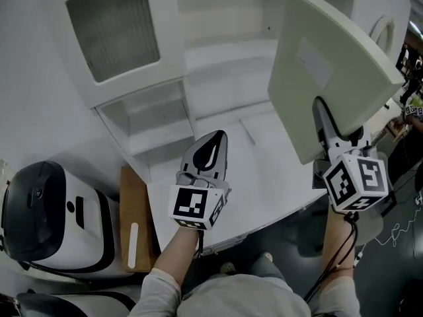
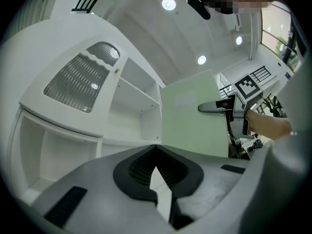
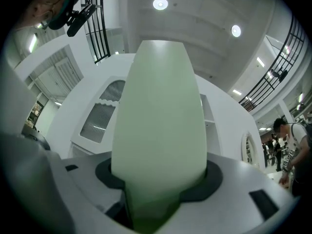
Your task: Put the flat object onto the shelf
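The flat object is a pale green board (image 1: 330, 51), held upright and raised at the right of the head view. My right gripper (image 1: 321, 111) is shut on its lower edge; one finger lies across the near face, the other is hidden behind it. In the right gripper view the board (image 3: 161, 111) fills the gap between the jaws. From the left gripper view the board (image 2: 190, 126) stands in front of the open white shelf (image 2: 136, 106). The shelf (image 1: 225, 51) lies beyond the board. My left gripper (image 1: 217, 137) is shut and empty over the white counter (image 1: 264, 177).
A cabinet door with ribbed glass (image 1: 112, 25) stands to the left of the shelf. A white and black appliance (image 1: 49, 216) sits at the lower left, beside a wooden board (image 1: 135, 203) carrying a white utensil. People stand far off at the right (image 3: 287, 140).
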Motion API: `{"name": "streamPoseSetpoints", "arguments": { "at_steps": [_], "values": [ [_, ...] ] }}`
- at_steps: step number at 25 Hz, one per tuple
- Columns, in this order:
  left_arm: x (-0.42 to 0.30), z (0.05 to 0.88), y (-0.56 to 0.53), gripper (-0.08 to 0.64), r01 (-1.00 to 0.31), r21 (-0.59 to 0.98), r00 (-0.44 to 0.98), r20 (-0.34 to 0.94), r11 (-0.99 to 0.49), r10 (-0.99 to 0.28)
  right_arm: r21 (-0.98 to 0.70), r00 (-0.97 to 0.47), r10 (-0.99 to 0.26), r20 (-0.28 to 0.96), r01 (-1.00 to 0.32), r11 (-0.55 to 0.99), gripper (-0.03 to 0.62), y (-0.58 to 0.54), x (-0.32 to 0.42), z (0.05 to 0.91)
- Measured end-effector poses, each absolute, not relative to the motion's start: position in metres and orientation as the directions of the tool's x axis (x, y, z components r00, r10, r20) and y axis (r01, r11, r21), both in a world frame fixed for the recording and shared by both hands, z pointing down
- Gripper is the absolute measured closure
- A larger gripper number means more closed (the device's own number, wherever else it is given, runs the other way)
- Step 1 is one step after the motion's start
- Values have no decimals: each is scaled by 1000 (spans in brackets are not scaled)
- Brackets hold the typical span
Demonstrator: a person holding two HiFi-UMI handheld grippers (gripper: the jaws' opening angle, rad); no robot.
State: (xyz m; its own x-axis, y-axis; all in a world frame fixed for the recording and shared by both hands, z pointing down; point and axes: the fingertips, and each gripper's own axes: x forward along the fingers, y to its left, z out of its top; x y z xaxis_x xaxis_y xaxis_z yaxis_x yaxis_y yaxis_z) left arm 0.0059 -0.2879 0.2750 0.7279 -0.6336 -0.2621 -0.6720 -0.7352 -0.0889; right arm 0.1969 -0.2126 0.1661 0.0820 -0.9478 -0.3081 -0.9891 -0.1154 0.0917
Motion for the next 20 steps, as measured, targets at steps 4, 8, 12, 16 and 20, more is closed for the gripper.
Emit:
{"name": "streamPoseSetpoints", "arguments": {
  "at_steps": [4, 8, 12, 16, 20],
  "values": [
    [18, 275, -305, 549, -663, -88, 736, -261, -743, -625, 101, 78, -941, -330, -988, -118, 314, -227, 205, 152],
    [29, 267, -324, 549, -671, -100, 728, -274, -735, -628, 105, 71, -929, -364, -988, -117, 315, -244, 217, 131],
    [44, 256, -340, 549, -674, -100, 724, -290, -732, -626, 132, 49, -917, -397, -985, -109, 316, -258, 225, 106],
    [59, 245, -354, 549, -675, -96, 719, -310, -732, -622, 147, 40, -910, -412, -983, -110, 316, -274, 236, 93],
    [72, 241, -364, 549, -673, -97, 721, -308, -733, -621, 148, 31, -917, -398, -984, -98, 316, -294, 247, 91]
  ]
}}
